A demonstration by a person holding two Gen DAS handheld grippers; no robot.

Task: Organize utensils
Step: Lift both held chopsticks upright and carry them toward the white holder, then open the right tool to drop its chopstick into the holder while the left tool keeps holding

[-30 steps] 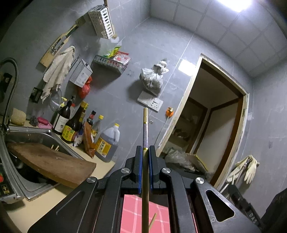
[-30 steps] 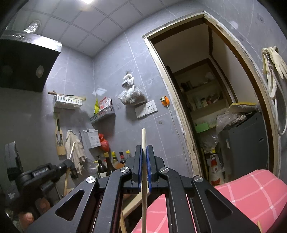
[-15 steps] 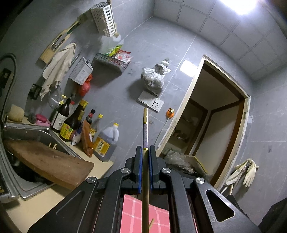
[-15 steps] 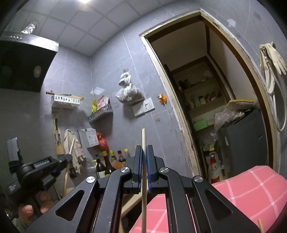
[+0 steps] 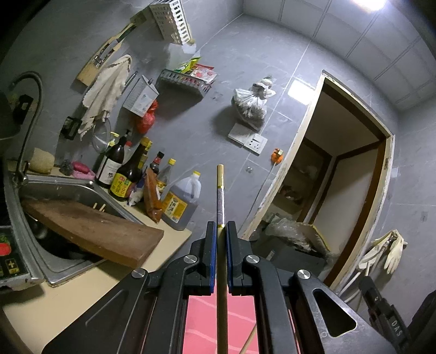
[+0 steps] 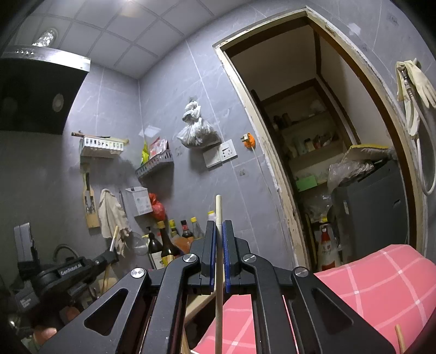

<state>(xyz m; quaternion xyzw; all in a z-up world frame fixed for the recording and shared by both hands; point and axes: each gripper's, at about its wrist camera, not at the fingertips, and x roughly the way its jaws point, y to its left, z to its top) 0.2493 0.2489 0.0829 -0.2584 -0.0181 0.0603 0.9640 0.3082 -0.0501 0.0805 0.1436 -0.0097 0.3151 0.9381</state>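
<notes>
My left gripper point(image 5: 220, 227) is shut on a decorated chopstick point(image 5: 220, 193) with a gold tip and a patterned band; the stick runs straight out between the blue pads toward the grey tiled wall. My right gripper point(image 6: 217, 226) is shut on a plain pale wooden chopstick point(image 6: 218, 209) that also sticks out forward. In the right wrist view the left gripper's black body point(image 6: 68, 271) shows at lower left with its chopstick point(image 6: 114, 235) pointing up. A white slotted utensil holder point(image 5: 170, 20) hangs high on the wall.
A steel sink point(image 5: 68, 190) holds a wooden cutting board point(image 5: 92, 231). Sauce bottles point(image 5: 128, 174) and an oil jug point(image 5: 181, 201) line the counter. A pink checked cloth point(image 6: 381, 283) lies below. A doorway point(image 6: 313, 152) opens at right.
The left wrist view has shifted: the wall holder, the towel and the bottles sit further right and higher in the picture. The right view barely differs. Both grips are unchanged.
</notes>
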